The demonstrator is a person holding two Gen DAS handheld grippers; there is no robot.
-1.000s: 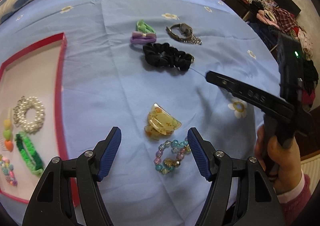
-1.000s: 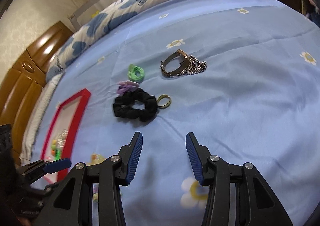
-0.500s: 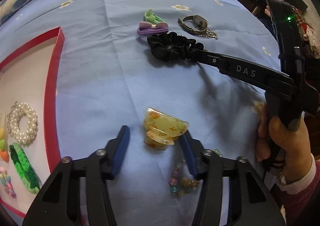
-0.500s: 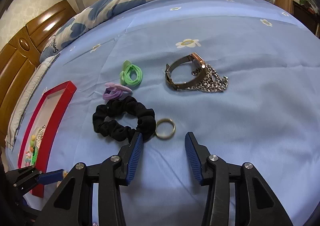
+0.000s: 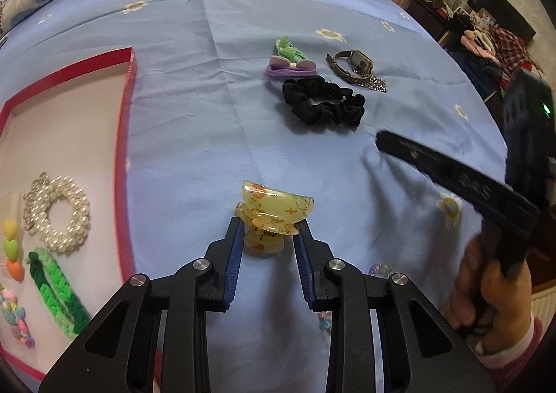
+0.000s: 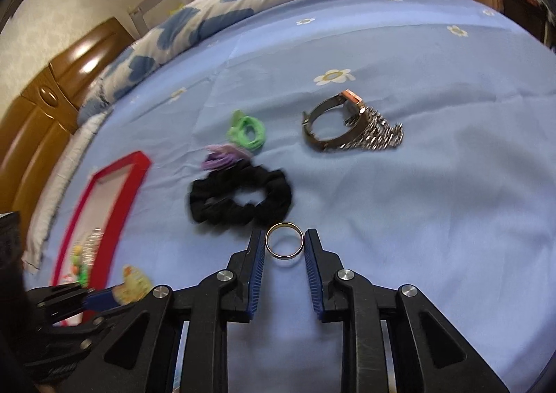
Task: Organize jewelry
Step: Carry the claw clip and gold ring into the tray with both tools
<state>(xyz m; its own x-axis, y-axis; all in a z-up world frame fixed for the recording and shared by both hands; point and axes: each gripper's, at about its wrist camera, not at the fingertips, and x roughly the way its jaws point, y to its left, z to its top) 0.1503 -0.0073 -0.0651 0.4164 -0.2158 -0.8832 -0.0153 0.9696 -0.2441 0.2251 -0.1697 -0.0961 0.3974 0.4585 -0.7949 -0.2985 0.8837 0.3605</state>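
Note:
My left gripper (image 5: 267,233) is closed on the base of a yellow floral hair claw clip (image 5: 274,212), its pads touching both sides. My right gripper (image 6: 283,240) has narrowed around a gold ring (image 6: 284,245) lying on the blue sheet; the pads touch or nearly touch its sides. A black scrunchie (image 6: 239,198) lies just beyond the ring and shows in the left wrist view (image 5: 323,102). A red-rimmed tray (image 5: 127,114) at the left holds a pearl bracelet (image 5: 57,212), a green braided band (image 5: 55,292) and bead pieces.
A purple hair tie (image 5: 290,67), a green hair tie (image 5: 288,50) and a watch with a chain (image 5: 358,69) lie farther back on the bed. A glass bead bracelet (image 5: 380,269) sits behind my left fingers. Pillows line the far edge.
My left gripper moved forward and closed on the claw clip. My right gripper advanced to the gold ring and narrowed around it.

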